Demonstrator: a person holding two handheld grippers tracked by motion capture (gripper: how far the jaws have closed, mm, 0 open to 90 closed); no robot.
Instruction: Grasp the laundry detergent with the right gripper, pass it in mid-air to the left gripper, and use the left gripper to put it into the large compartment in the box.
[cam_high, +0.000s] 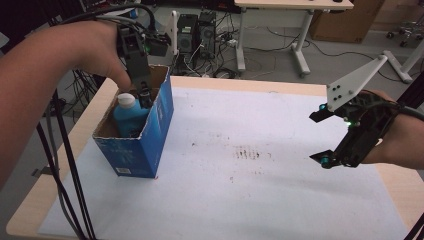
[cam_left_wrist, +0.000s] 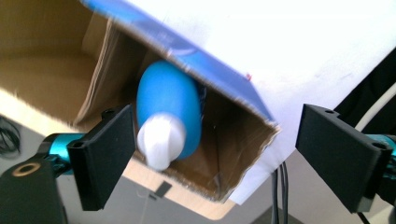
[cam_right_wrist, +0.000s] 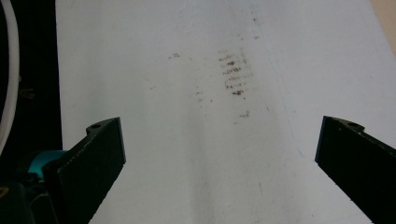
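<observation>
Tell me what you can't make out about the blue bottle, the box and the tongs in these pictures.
- Blue bottle: its lower body is hidden by the box wall in the high view; any label is blurred in the left gripper view.
- Blue box: its print is too small to read in the high view; its floor is hidden.
- Left tongs: tips dark and tiny in the high view.
- Right tongs: jaw bases cut off by the bottom edge.

No wording can be read anywhere. The blue carton (cam_high: 131, 152) at about nine o'clock on the surface (cam_high: 250, 200) carries pale print on its near face, but it is too small and blurred to make out. The blue bottle (cam_high: 127, 116) standing inside it shows no legible label. The brown marks on the white sheet (cam_high: 252, 152) are smudges, not letters.
</observation>
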